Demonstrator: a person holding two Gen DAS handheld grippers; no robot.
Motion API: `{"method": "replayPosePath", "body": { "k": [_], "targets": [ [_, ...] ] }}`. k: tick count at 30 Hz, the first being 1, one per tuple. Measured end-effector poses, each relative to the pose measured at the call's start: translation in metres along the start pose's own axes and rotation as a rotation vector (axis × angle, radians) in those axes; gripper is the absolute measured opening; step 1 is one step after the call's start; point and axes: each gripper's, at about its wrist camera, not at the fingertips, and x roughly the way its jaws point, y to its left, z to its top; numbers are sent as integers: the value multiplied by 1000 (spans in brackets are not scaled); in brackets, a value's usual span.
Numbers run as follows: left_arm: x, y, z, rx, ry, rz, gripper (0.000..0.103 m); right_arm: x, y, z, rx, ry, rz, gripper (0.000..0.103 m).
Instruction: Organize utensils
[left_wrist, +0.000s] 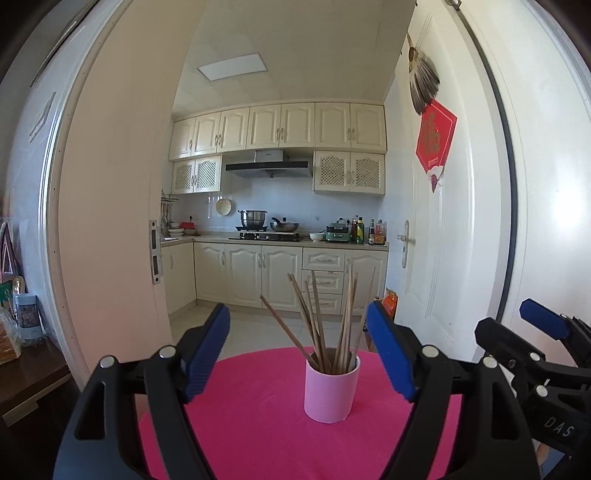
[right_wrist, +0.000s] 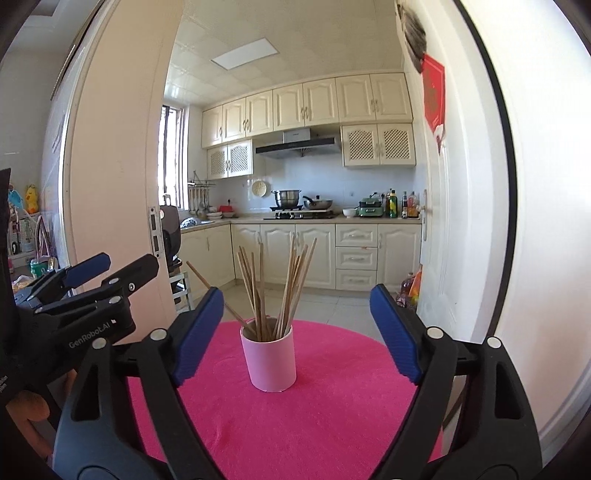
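From my left gripper (left_wrist: 299, 354) I see the pink cup (left_wrist: 331, 387) standing upright on the round magenta table (left_wrist: 240, 424), a little right of centre and clear of both pads. The chopsticks (left_wrist: 325, 317) are all in it, fanning out from about 10 o'clock to 1 o'clock because they lean loose against the rim; one slants far out toward 10 o'clock. My left jaws stand wide with nothing between them, the cup well beyond the tips.

My right gripper (right_wrist: 297, 332) shows the same: jaws wide and empty, the cup just left of centre and farther out than the pads. In the left view the right tool sits at 3 o'clock, beside mine, not touching.

I judge both hands are held back and level so the cup stays untouched; with no stray utensil visible on the cloth, the sorting looks finished or close to it.
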Motion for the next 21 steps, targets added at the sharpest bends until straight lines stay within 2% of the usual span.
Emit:
{"method": "replayPosePath", "body": {
  "k": [4,8,14,21],
  "targets": [
    [-18,-2,2,-12,9,-6,78,-19,-1,1,-1,-29,-3,89],
    [-33,-8,5,21,25,-24,78,-39,0,2,-2,-70,-24,94],
    [-59,-15,7,25,-21,-26,78,-53,1,2,-17,-88,-47,94],
    [-77,-26,4,53,-66,27,78,-62,-4,2,-4,-99,-34,95]
  ]
}}
